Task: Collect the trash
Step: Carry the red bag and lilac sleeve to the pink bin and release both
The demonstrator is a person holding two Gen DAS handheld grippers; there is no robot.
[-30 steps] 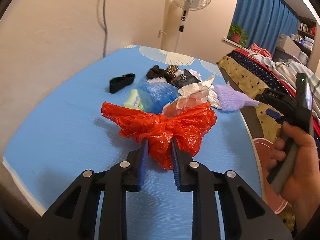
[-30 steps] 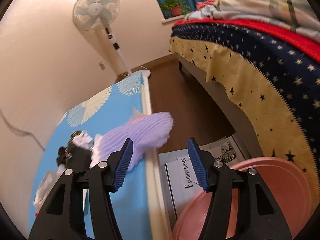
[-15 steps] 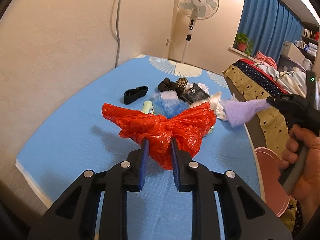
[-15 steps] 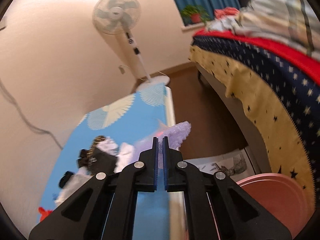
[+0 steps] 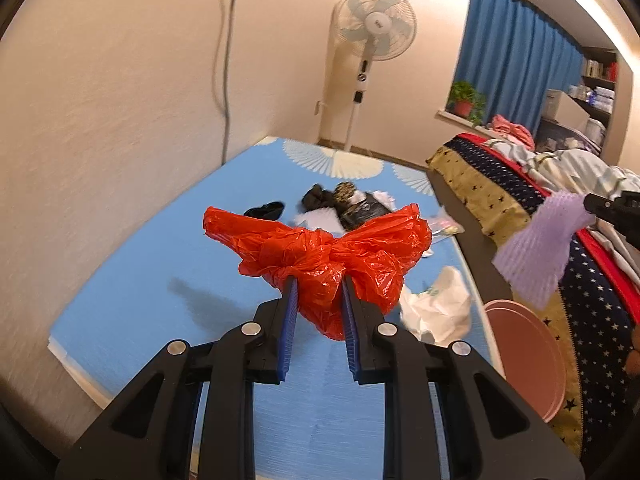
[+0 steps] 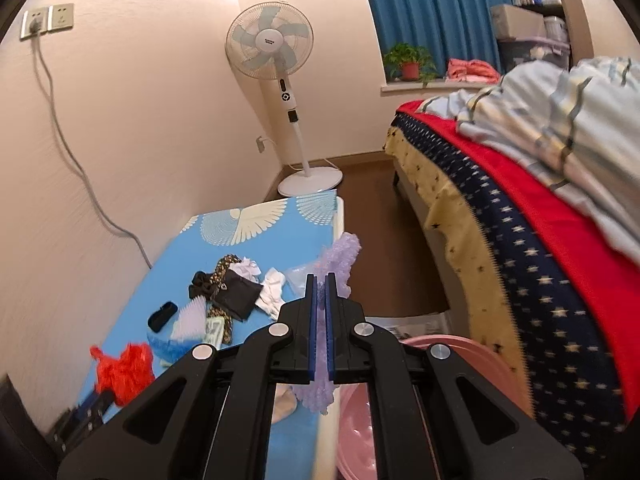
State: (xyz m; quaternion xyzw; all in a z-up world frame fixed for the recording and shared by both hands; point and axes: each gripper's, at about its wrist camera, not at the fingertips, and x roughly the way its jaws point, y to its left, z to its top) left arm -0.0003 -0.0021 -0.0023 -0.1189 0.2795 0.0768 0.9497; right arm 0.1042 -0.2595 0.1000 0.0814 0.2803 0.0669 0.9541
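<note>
My left gripper (image 5: 319,286) is shut on a crumpled red plastic bag (image 5: 320,248), held up over the blue table (image 5: 160,288). The same red plastic bag (image 6: 124,372) shows at the lower left of the right wrist view. My right gripper (image 6: 320,284) is shut on a lilac foam net (image 6: 338,260), which sticks out above and below the blue pads. In the left wrist view the lilac foam net (image 5: 536,248) hangs from the right gripper (image 5: 592,204) off the table's right side, above the pink basin (image 5: 528,356).
Loose litter lies on the table: a white crumpled bag (image 5: 436,312), black wrappers (image 6: 236,296), a black band (image 6: 162,314), white tissues (image 6: 272,292). A bed (image 6: 520,240) stands to the right, a standing fan (image 6: 272,48) at the back. The pink basin (image 6: 472,356) sits on the floor between table and bed.
My right gripper shut on the lilac foam net, lifted it off the table edge and carried it right. My left gripper rose a little with the red bag.
</note>
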